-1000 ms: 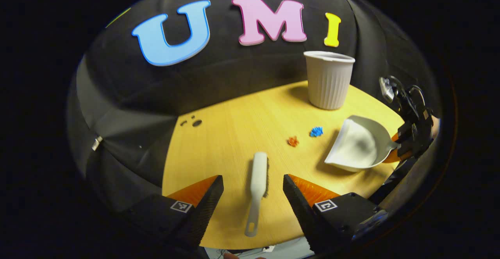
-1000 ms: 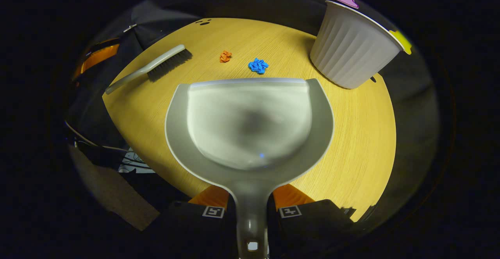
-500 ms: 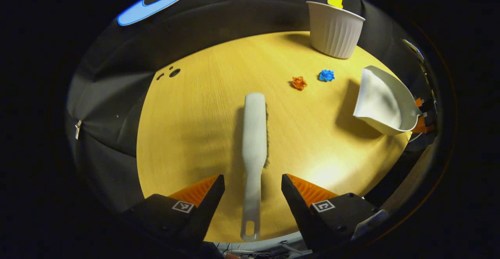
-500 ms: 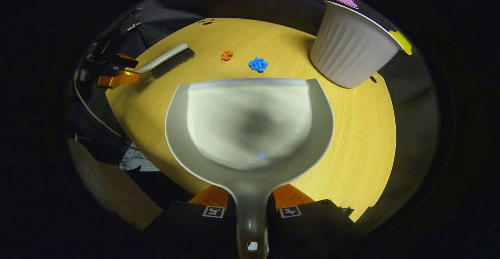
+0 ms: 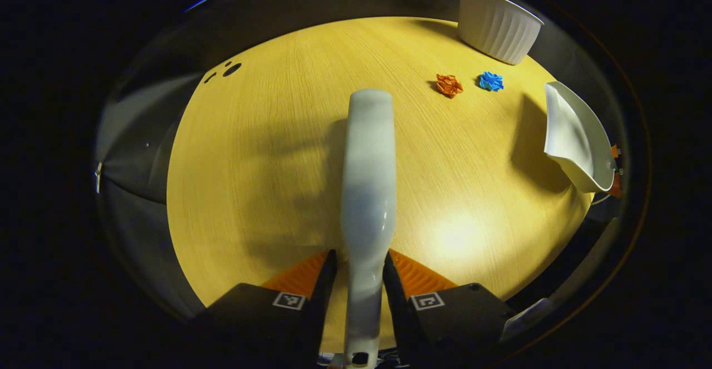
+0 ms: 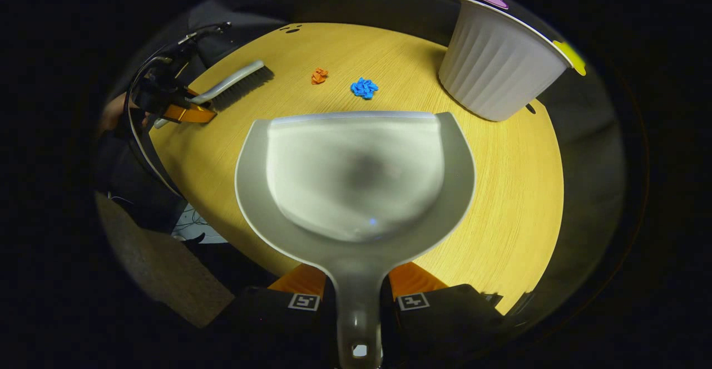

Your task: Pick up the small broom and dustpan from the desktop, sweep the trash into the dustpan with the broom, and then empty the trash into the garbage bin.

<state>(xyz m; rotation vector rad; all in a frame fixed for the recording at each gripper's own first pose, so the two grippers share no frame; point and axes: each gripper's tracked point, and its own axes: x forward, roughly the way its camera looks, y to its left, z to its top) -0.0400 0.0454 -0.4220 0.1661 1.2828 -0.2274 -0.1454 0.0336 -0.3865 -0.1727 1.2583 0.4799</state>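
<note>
Left gripper [image 5: 359,271]: pinched on broom [image 5: 367,185] handle, one finger to each side, handle running straight out between them. Grip taken low on the handle, near the hang-hole end, presumably to leave the brush head free to reach forward across the desk [image 5: 267,152]. Also seen far off in the right gripper view [image 6: 186,110], at the desk's left edge, a hand behind it. Whether the head is lifted or lying on the wood: cannot tell.

Right gripper [image 6: 356,288]: clamped on dustpan [image 6: 356,174] handle, fingers pressing from both sides at the neck. Pan held ahead with mouth toward the scraps, lip facing them, likely so debris can be pushed straight in. In the left gripper view, pan [image 5: 575,135] at far right, apparently tipped up, casting a shadow to its left.

Orange scrap [image 5: 448,85] and blue scrap [image 5: 490,81]: crumpled, side by side, apart from each other, lying loose on the desk between broom and pan. In the right gripper view, orange [image 6: 319,75] and blue [image 6: 364,88] just beyond the pan's lip, not yet in it.

Bin [image 6: 498,63]: ribbed, upright, at the desk's back right, near the scraps and beside the pan; placed within easy tipping reach.

Status, as judged: both tools in hand, sweeping not begun. Next: head brought behind the scraps, lip set down on the wood.
</note>
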